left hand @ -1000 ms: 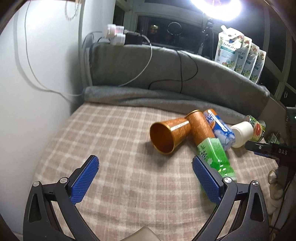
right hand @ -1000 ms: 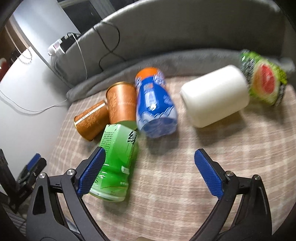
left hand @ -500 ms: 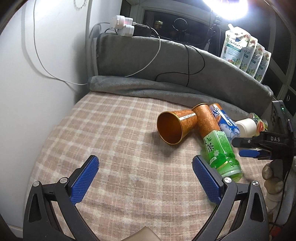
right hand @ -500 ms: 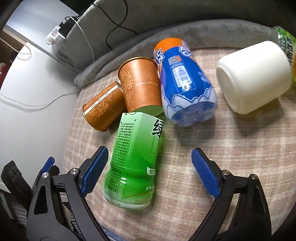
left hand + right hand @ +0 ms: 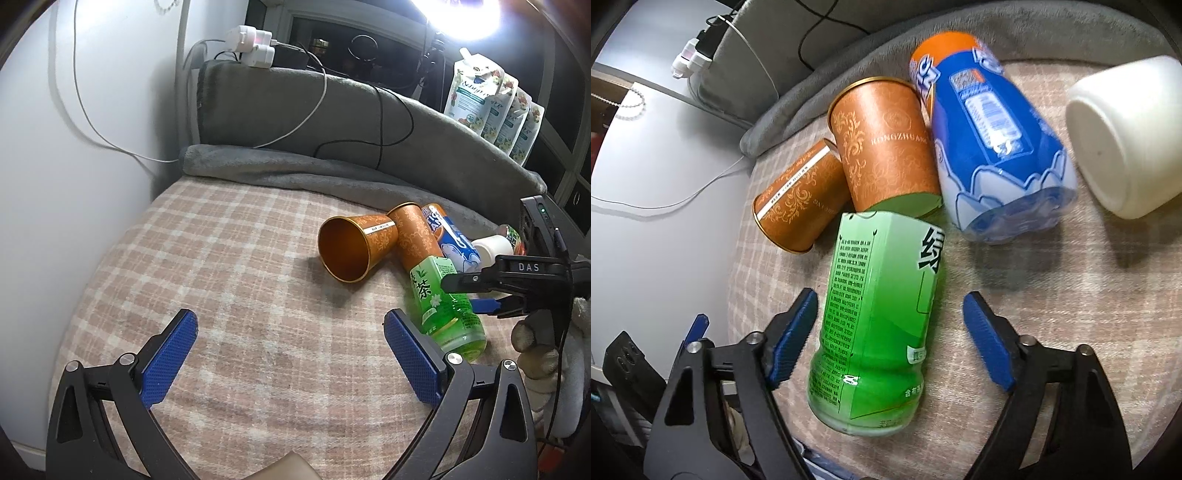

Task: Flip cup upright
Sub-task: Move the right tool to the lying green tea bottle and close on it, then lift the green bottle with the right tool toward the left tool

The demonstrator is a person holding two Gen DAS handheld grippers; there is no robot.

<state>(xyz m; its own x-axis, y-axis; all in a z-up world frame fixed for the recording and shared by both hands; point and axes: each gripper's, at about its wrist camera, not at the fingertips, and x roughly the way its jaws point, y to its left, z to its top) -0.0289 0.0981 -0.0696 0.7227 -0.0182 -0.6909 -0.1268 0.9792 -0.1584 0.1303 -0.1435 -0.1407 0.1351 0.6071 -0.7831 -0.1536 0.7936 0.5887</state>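
A white cup [image 5: 1126,136] lies on its side on the checked blanket at the right; only a bit of it shows in the left wrist view [image 5: 491,249]. An orange cup [image 5: 351,251] lies on its side, mouth toward my left gripper; it also shows in the right wrist view [image 5: 798,199]. My left gripper [image 5: 288,350] is open and empty, short of the orange cup. My right gripper [image 5: 890,332] is open, its fingers on either side of the green tea bottle [image 5: 879,321], not touching it. It shows in the left wrist view [image 5: 476,295].
An orange canister [image 5: 886,147] and a blue soda bottle [image 5: 990,140] lie beside the green bottle. A grey blanket roll [image 5: 295,166] and cushion with cables back the bed. A white wall [image 5: 55,184] stands at the left. Refill pouches [image 5: 491,107] stand at the back right.
My right gripper has moved forward and left, from before the white cup and blue bottle to around the green bottle. My left gripper has pulled back a little, and the cups look farther away.
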